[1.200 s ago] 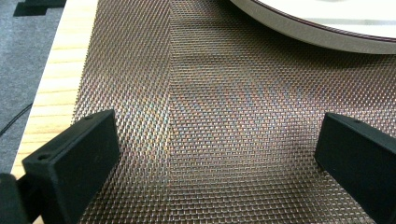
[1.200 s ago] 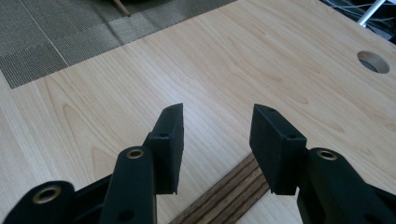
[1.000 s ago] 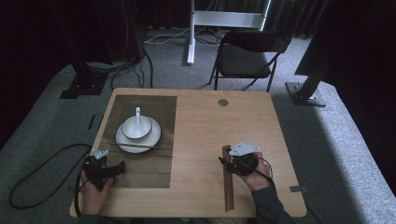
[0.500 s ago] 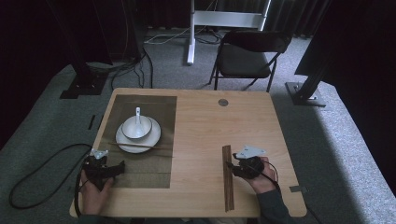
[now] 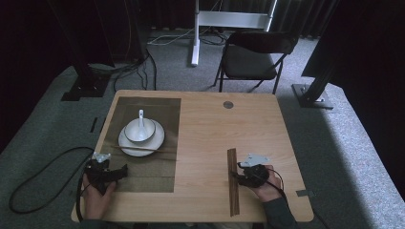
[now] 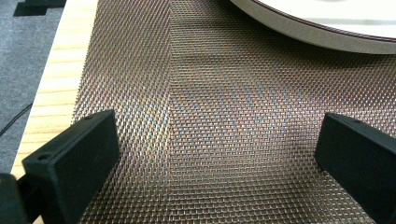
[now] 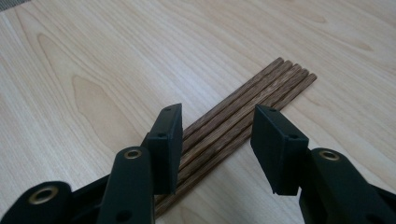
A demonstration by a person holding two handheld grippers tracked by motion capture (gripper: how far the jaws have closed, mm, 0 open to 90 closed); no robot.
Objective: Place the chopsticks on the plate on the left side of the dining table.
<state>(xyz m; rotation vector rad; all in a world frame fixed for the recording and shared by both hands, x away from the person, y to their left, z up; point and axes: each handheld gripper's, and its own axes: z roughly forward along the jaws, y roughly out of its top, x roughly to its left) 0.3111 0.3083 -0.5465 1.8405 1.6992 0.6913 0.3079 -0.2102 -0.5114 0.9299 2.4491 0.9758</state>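
Note:
A row of several brown wooden chopsticks (image 5: 232,181) (image 7: 252,109) lies side by side on the table's right half. My right gripper (image 5: 239,174) (image 7: 217,140) hovers over them, open, its jaws straddling the bundle without closing on it. On the left, a white bowl (image 5: 140,131) with a white spoon (image 5: 141,116) in it stands on a white plate (image 5: 127,145) (image 6: 327,28), and a pair of chopsticks (image 5: 143,149) lies across the plate's near rim. My left gripper (image 5: 119,171) (image 6: 215,154) is open over the woven placemat (image 5: 143,179) (image 6: 210,116), nothing between its jaws.
The wooden table (image 5: 215,129) has a small round grommet (image 5: 228,104) near its far edge. A black chair (image 5: 253,55) and a white stand (image 5: 196,33) are beyond the table. A black cable (image 5: 38,176) loops on the carpet at the left.
My right gripper has drawn back toward the table's near edge and settled low over the bundle of chopsticks. The left gripper has stayed put.

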